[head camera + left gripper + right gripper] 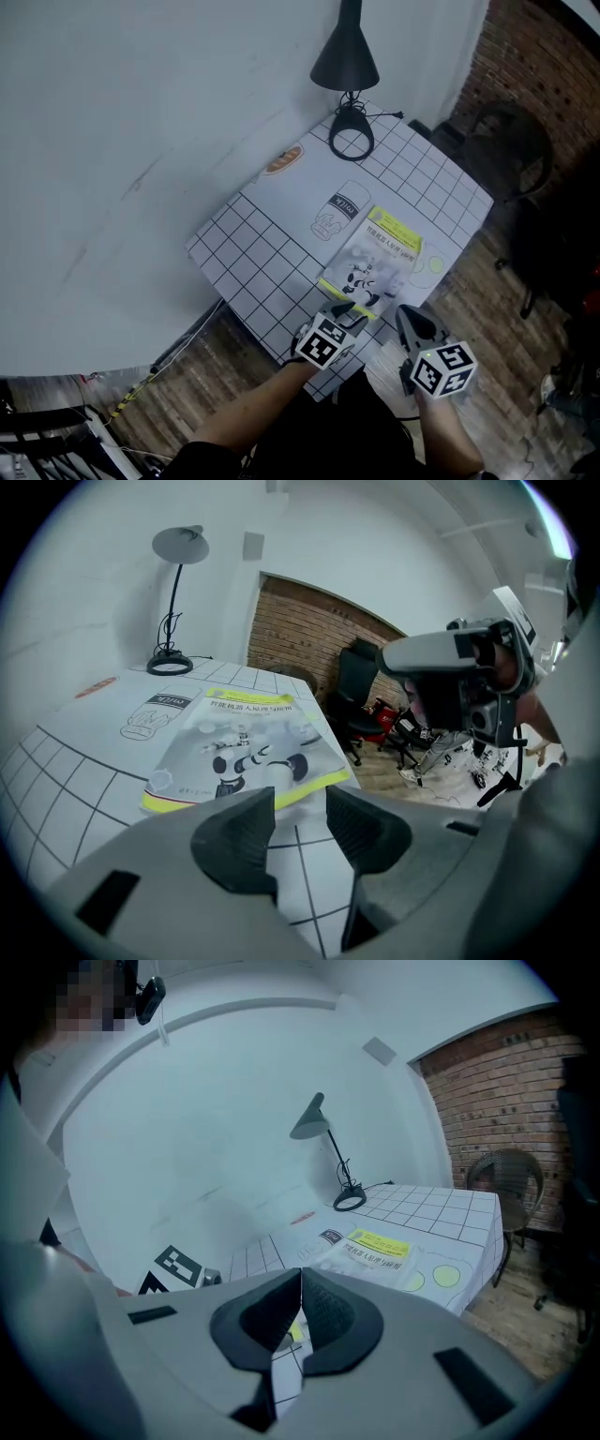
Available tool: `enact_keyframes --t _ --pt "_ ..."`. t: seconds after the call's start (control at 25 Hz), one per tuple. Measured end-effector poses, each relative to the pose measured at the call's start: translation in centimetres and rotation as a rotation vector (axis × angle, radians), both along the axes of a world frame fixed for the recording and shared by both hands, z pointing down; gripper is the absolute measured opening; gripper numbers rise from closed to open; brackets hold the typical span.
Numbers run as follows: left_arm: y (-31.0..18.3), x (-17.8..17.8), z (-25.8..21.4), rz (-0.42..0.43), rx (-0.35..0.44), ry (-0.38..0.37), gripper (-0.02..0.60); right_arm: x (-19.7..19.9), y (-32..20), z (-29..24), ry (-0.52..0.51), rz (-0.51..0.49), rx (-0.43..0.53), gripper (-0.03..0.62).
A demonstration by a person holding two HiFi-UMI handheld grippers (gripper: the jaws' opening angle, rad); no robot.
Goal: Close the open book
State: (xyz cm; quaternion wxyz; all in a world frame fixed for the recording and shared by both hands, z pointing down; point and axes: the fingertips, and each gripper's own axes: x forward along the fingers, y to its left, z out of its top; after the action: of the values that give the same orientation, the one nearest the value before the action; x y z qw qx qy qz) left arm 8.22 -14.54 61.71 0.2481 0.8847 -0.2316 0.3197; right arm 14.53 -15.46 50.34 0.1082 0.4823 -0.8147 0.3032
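**Closed book (377,255) by the near edge**

The book lies flat, cover up, on the gridded tabletop (253,248), close to the edge nearest the person. The left tongs (300,806) stand apart and empty just short of it. The right tongs (301,1283) are pressed together, holding nothing.

The carton drawing (339,214) reads "milk" — the title on the book (377,258) is unreadable.
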Motion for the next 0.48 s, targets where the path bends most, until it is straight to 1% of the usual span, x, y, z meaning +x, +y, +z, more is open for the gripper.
enact_keyframes --t 0.12,0.24,0.32,0.4,0.48 --pt "-0.1 0.2 0.6 -0.008 -0.021 0.0 0.155 0.3 -0.1 0.5 -0.002 0.003 -0.015 0.005" --pt "-0.5 0.4 0.8 -0.021 -0.042 0.025 0.155 0.7 -0.3 1.1 -0.009 0.014 -0.029 0.004" --pt "-0.4 0.6 0.4 -0.012 -0.062 0.059 0.155 0.8 -0.3 1.3 -0.013 0.018 -0.033 0.003" --pt "0.0 0.8 -0.6 0.002 -0.077 0.112 0.155 0.9 -0.4 1.1 -0.019 0.019 -0.032 0.005" --pt "0.0 0.8 -2.0 0.011 -0.073 0.155 0.153 0.9 -0.6 0.7 -0.025 0.017 -0.024 0.005"
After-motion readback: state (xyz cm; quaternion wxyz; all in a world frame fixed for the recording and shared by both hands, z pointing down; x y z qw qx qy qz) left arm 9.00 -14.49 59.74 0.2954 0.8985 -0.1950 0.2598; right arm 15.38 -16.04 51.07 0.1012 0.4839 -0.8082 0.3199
